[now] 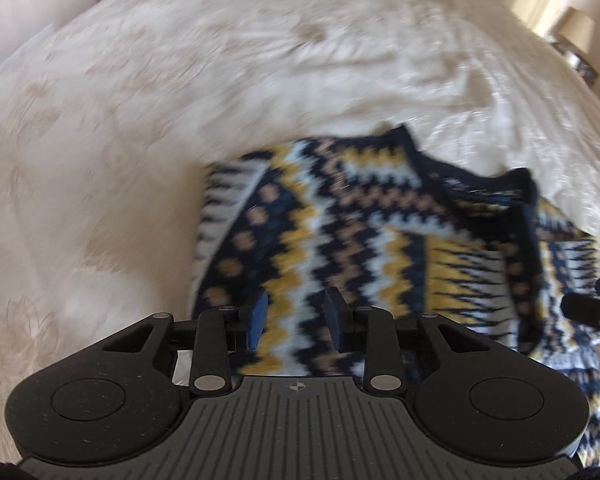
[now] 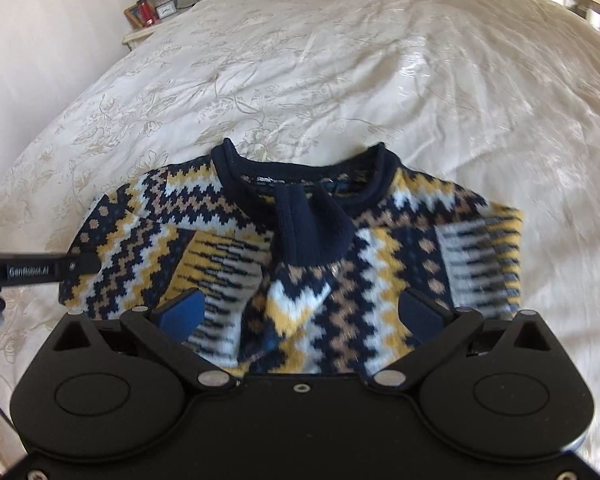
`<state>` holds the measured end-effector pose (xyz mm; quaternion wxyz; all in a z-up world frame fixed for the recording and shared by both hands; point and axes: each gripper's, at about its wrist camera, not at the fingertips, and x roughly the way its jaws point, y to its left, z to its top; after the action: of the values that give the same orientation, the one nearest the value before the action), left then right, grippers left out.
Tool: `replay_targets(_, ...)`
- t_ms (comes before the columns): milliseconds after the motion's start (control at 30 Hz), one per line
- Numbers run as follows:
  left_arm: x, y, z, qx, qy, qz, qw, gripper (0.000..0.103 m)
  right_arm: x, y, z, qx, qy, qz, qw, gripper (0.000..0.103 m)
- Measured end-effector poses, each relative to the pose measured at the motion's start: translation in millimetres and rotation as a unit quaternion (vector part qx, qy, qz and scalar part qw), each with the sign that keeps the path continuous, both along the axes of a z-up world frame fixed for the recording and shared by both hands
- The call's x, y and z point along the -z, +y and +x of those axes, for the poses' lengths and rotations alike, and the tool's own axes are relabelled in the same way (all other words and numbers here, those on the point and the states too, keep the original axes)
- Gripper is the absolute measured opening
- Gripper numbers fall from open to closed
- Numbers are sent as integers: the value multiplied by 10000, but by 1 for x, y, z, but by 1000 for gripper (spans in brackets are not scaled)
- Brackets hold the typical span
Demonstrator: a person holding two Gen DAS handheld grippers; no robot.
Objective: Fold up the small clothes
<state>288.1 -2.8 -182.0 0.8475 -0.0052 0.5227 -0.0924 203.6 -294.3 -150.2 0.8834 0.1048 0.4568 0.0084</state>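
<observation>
"GenRobot.AI" printed on left claw (image 2: 40, 270), sweater (image 2: 300, 240) neck label illegible

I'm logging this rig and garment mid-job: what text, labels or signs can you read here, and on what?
"GenRobot.AI": white lettering on the left claw, entering at the left edge of the right wrist view.
Neck label inside the sweater collar: pale print, too blurred to read.
Clock on the nightstand: face too small to read.
Crosshair mark on the left claw's body: a symbol, no words.

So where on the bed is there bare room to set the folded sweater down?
Bare bedspread beyond the sweater's collar and to its right. Crowded near edge: left gripper, right gripper.
</observation>
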Motion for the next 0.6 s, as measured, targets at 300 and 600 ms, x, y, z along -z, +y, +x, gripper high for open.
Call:
replay_targets(300,19,11,15,-168,212,-62,9996,32,24,10,60,-88,246,-319,9992,102)
replay_targets(600,17,12,15,-179,218,-86,9996,32,27,-43,31,797,566,-584,9935,102)
